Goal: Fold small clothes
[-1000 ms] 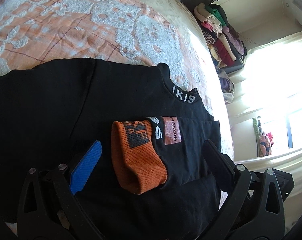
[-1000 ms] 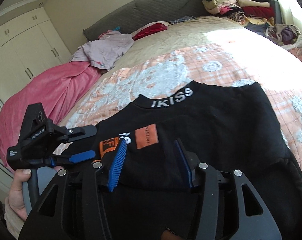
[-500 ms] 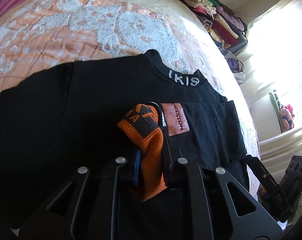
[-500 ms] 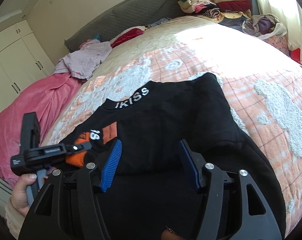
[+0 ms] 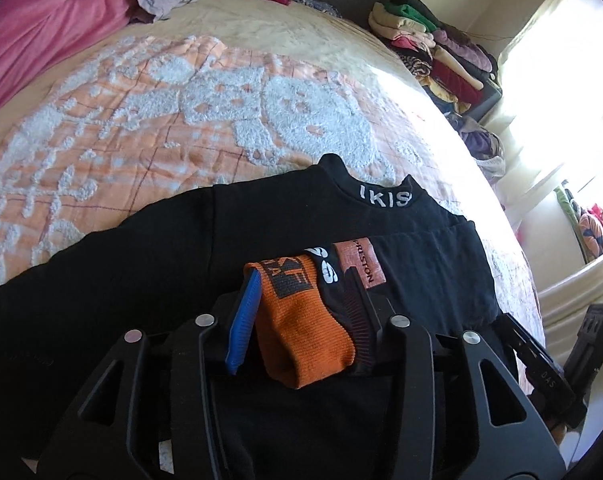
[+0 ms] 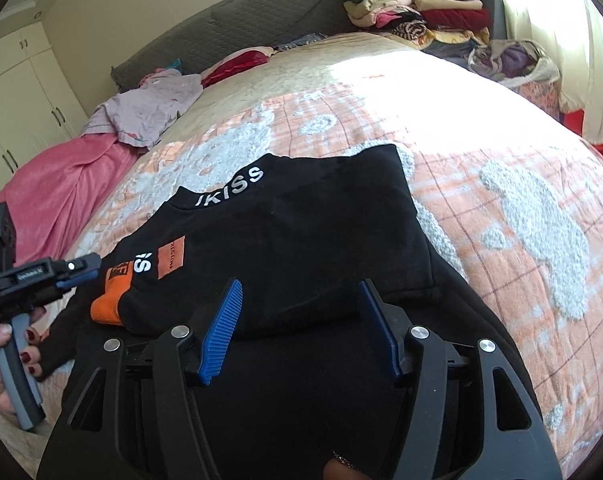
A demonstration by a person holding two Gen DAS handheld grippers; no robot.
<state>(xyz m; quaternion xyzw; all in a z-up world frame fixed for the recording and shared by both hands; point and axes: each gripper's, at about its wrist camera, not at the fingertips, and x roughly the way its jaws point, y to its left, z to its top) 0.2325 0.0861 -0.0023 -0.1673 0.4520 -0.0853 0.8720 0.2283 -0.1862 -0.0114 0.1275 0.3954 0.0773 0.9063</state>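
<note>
Fingers of the left tool [image 5: 301, 300] sit either side of the orange cuff [image 5: 301, 320] of the black sweatshirt [image 6: 301, 248], seemingly pinching it; the right tool [image 6: 297, 320] stands spread apart over the folded sleeve's near edge, gripping nothing; the sweatshirt lies partly folded, collar away, near the front edge of the bed [image 6: 501, 168]. Soft, light knit, likely to sag and slide; thick ribbed cuffs and hems look the safest holds.

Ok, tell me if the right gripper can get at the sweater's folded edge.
Likely yes: the right gripper is open, and the folded edge of the black sweater lies between its fingers, uncovered.
</note>
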